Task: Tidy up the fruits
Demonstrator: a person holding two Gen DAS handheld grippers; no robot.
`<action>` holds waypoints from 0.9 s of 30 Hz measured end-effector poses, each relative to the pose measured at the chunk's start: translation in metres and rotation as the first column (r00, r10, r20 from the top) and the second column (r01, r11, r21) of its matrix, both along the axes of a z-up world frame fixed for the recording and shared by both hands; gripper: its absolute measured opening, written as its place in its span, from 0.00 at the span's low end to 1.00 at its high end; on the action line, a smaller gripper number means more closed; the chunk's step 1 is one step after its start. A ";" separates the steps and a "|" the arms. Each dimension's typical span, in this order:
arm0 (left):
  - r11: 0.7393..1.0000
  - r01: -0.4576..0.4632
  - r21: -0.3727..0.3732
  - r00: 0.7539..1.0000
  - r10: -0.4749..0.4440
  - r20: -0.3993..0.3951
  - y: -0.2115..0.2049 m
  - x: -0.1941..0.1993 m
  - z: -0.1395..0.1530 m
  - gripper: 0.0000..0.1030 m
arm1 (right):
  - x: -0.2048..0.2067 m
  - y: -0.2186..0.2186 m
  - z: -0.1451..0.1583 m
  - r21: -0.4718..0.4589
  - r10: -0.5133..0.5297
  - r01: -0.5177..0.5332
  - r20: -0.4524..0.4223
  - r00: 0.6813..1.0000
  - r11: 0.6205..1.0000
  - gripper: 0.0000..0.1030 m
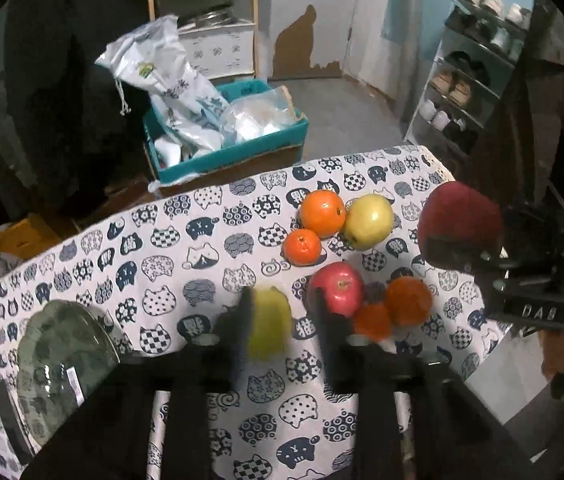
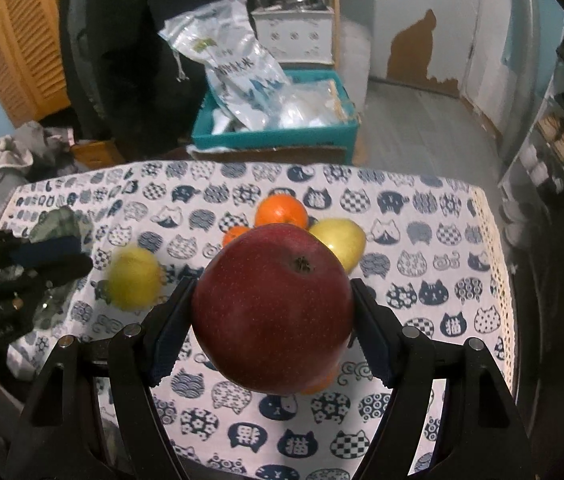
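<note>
My right gripper (image 2: 273,308) is shut on a dark red apple (image 2: 273,308) and holds it above the cat-print tablecloth (image 2: 422,280); the apple also shows in the left wrist view (image 1: 460,220). My left gripper (image 1: 282,312) is open, and a blurred yellow-green apple (image 1: 269,328) sits between its fingers against the left one, also seen in the right wrist view (image 2: 133,278). On the cloth lie a red apple (image 1: 336,288), a yellow apple (image 1: 368,221) and several oranges (image 1: 322,213).
A green patterned plate (image 1: 61,356) sits at the cloth's left end. Behind the table stands a teal box (image 1: 225,136) with plastic bags. A shoe rack (image 1: 466,80) is at the right. The table's far edge is near the fruit.
</note>
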State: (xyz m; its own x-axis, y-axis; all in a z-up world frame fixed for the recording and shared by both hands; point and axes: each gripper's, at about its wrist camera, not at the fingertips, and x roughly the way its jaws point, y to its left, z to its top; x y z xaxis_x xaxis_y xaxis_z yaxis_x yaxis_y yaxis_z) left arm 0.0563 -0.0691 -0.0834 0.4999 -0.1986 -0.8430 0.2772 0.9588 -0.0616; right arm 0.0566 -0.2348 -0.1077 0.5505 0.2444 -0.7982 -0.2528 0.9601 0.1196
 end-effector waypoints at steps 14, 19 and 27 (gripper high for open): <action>0.984 -0.147 -0.105 0.965 0.119 -0.232 0.036 0.032 -0.072 0.52 | 0.017 -0.004 -0.036 0.005 -0.031 0.032 -0.109 0.994 0.999 0.73; 0.987 -0.127 -0.094 0.971 0.105 -0.217 0.029 0.033 -0.071 0.63 | 0.021 -0.007 -0.038 0.010 -0.040 0.041 -0.119 0.992 0.999 0.73; 0.989 -0.119 -0.088 0.973 0.099 -0.208 0.022 0.036 -0.071 0.72 | 0.022 -0.010 -0.039 0.011 -0.041 0.042 -0.115 0.993 0.999 0.73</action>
State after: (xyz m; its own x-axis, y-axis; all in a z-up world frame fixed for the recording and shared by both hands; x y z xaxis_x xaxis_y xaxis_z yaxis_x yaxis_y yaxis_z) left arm 0.0921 -0.0474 -0.1543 0.3443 -0.2401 -0.9076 0.1431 0.9689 -0.2020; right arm 0.0784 -0.2445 -0.1470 0.4654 0.2346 -0.8535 -0.1968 0.9675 0.1587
